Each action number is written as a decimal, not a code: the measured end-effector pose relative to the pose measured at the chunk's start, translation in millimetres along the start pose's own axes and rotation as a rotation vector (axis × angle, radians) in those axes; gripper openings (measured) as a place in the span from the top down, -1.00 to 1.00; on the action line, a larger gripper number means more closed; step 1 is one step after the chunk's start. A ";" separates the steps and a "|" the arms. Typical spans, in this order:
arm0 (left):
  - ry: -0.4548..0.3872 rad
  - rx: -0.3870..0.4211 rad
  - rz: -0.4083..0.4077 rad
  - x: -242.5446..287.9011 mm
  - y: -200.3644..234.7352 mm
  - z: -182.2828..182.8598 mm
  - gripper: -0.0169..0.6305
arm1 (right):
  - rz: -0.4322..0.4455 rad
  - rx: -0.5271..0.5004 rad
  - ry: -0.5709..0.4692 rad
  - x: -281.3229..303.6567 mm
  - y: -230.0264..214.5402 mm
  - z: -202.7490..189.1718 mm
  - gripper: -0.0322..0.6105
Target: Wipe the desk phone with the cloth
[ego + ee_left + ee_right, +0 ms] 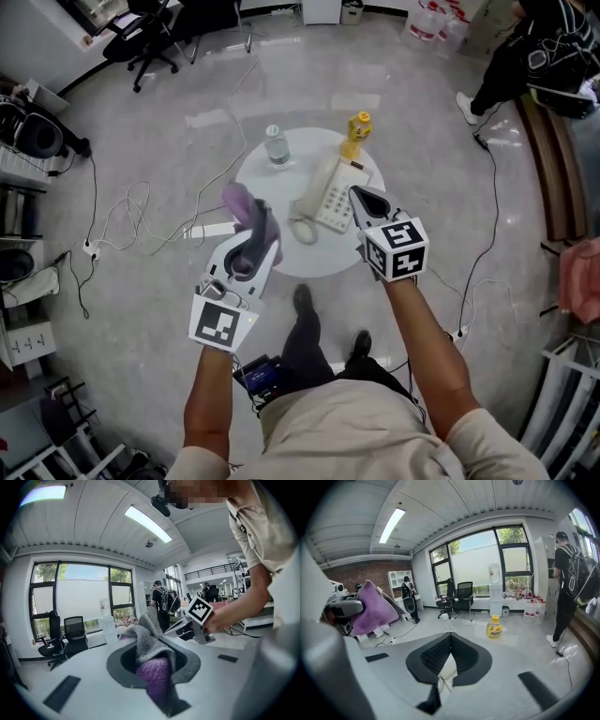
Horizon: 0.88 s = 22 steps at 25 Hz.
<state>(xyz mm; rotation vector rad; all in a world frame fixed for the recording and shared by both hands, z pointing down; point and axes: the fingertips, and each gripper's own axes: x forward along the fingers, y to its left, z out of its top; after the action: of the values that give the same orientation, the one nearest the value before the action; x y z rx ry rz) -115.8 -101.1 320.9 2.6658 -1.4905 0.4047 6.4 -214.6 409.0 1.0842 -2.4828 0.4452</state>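
Head view: left hand-held gripper (251,242) is clamping cloth (241,201) just left of desk phone (330,195); right hand-held gripper (362,199) is hovering closed, empty; wiping looks unstarted.

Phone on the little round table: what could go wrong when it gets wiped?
The yellow bottle stands close to the far end of the phone; a hard wipe might shove the phone into it and tip it.
The curly cord lies loose beside the phone; the cloth in the left gripper could snag it.
The right gripper is shut and holds nothing, so the phone may slide on the table.
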 end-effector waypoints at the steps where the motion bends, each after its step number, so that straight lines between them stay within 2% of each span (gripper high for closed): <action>1: 0.005 -0.004 -0.003 3.6 3.3 -5.1 0.76 | -0.003 0.003 0.003 7.2 -1.4 -3.5 0.92; 22: 0.042 -0.062 -0.040 91.4 51.8 -103.1 0.76 | -0.055 0.039 0.045 114.5 -17.8 -78.6 0.92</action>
<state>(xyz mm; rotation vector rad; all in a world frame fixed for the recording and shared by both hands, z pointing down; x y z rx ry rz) -134.4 -185.8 439.9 2.6181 -1.4120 0.4033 -33.8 -263.5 533.9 1.1419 -2.4084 0.4980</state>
